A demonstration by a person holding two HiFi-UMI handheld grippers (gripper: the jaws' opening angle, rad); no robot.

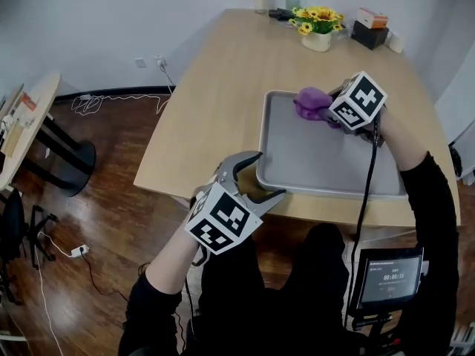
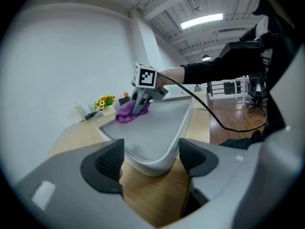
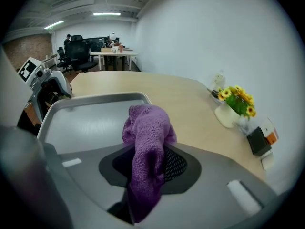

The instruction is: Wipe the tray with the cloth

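Left gripper [image 2: 150, 159] sat at the near-left corner of the shallow grey metal tray [image 1: 326, 154]. Jaws were apart and straddled that rounded corner, and no pad was clearly pressing on it. My read: it was parked there as a stop so the tray wouldn't slide on the light wooden table [image 1: 223, 87] under wiping load. The tray lay flat near the table's front edge, with its bed bare and nothing else in it.

Right gripper [image 3: 147, 163] was over the tray's far-left part, with its jaws clamped on the bunched purple terry cloth [image 1: 310, 101]. The cloth wad stuck out past the jaw tips and rested on the tray bed close to the far rim. It was probably held that way so fabric, not the jaw tips, met the metal. Starting at the far rim suggested strokes pulled back toward the near edge, so most of the bed probably remained to be wiped.

Beyond the tray's far rim stood a white pot of yellow flowers [image 1: 318, 28], well apart and out of the stroke path.
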